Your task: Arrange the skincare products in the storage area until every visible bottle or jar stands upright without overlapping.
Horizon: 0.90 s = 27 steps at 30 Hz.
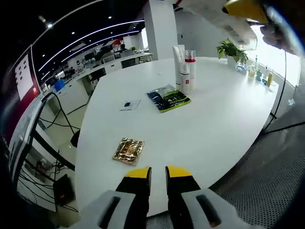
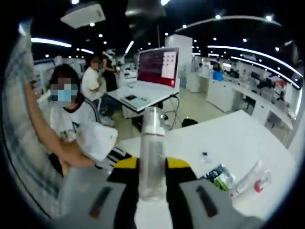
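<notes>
In the right gripper view my right gripper [image 2: 152,164] is shut on a clear bottle [image 2: 152,152] with a white cap and a red band, held upright above the white table [image 2: 228,138]. Lower right on the table lie a white tube with a red cap [image 2: 250,181] and a dark green packet [image 2: 221,177]. In the left gripper view my left gripper [image 1: 158,174] hangs over the near table edge, jaws narrowly apart with nothing between them. A group of tall white and clear bottles [image 1: 183,71] stands upright mid-table beside the green packet [image 1: 167,98]. The right gripper [image 1: 245,9] shows at top right.
A gold sachet [image 1: 128,150] lies near the left gripper, a small card [image 1: 129,105] farther off. A potted plant [image 1: 231,47] and small bottles [image 1: 259,74] sit at the far edge. People [image 2: 71,114] sit beside the table near a red screen [image 2: 157,67].
</notes>
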Motion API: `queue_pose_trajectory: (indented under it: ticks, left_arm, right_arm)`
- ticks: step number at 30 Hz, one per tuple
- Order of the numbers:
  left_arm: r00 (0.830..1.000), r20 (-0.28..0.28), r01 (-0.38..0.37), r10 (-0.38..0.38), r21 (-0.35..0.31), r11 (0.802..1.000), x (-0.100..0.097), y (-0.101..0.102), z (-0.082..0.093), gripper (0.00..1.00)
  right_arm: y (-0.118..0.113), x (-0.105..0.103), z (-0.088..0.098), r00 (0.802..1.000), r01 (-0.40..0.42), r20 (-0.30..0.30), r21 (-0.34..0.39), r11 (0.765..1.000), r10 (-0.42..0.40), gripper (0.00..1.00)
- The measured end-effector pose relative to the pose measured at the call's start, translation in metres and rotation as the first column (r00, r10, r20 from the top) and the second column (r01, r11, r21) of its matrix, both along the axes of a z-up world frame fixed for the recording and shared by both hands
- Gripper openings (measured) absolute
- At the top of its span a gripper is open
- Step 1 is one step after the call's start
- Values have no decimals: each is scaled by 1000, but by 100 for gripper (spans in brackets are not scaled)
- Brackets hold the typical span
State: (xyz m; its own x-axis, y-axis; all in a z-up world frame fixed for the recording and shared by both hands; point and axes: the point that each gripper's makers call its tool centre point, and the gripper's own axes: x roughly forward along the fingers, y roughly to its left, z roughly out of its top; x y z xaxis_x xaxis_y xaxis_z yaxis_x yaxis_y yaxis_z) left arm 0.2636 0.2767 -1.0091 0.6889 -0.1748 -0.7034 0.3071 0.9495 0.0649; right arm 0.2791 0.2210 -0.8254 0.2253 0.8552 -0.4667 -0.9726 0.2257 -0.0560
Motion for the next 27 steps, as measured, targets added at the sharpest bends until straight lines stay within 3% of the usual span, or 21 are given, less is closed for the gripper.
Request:
queue_pose_trajectory:
  ticks: [3,8,16,23,24,27]
  left_arm:
    - [1000,15,-5,5,-22,1000,2,-3,5,13]
    - [999,33,-22,25,-68,997,5,-6,11,13]
    - [1000,16,-17,19,-108,994,4,-12,11,14]
    - [1000,6,-24,26,-245,969,3,-21,25,16]
    - [999,12,-27,31,-250,968,4,-19,28,16]
    - [997,77,34,-20,-180,983,6,-22,43,18]
  right_arm:
    - [13,-2,28,1000,-17,16,47,999,17,18]
    - [9,6,49,999,3,43,73,997,-6,18]
    - [-28,12,42,993,110,19,106,988,-112,18]
    - [-54,9,26,987,156,16,97,983,-158,19]
    - [-57,10,23,987,160,16,96,982,-163,19]
    - [-63,10,17,984,174,14,95,980,-176,19]
